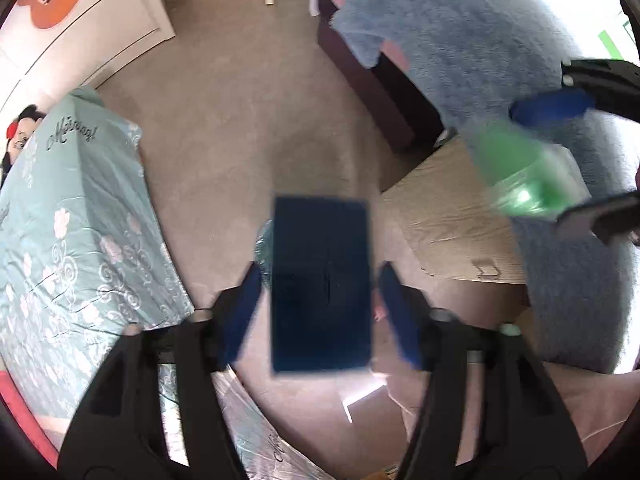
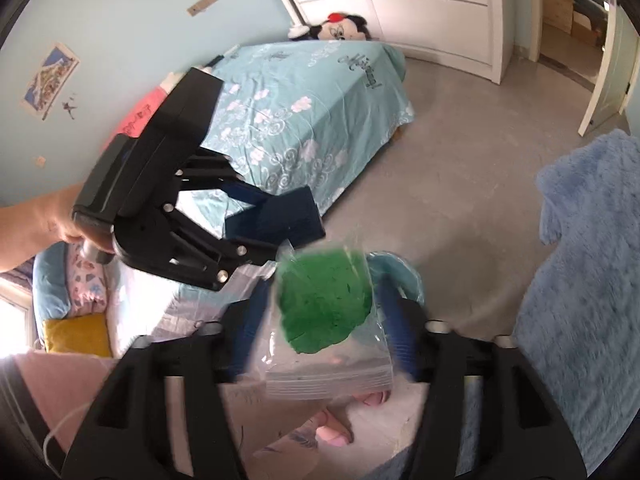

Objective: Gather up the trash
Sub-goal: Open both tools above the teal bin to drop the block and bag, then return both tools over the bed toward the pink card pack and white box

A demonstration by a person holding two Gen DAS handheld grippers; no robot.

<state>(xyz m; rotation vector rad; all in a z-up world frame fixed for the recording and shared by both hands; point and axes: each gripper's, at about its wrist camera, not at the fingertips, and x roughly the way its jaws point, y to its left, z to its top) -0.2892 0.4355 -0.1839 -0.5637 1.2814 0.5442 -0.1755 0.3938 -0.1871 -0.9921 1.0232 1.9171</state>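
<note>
- I am holding my left tongs (image 1: 320,300) up over the floor (image 1: 240,120), and they are pinching a dark blue box (image 1: 322,284) between the blue pads, one pad on each long side.
- The box is looking flat, stiff and light to me; gripping it across its narrow width is suiting it, since the faces are smooth and could slide if I were taking it by a corner.
- My right tongs (image 2: 320,316) are carrying a clear zip bag (image 2: 328,344) with something green inside; the bag is hanging between the fingers, well above the floor and near the foot of the bed (image 2: 304,120).
- I cannot tell for sure whether the right pads are actually pressing the bag, because the picture is blurring there, but the bag is staying up between them, so I am judging them closed on it.
- The bag is looking thin, soft and slippery, and its green filling is bulging one end; I am judging the flat zip strip to be the firmest place to hold.
- Both pieces are in the air, away from any worktop; no bin is showing in either view.
</note>
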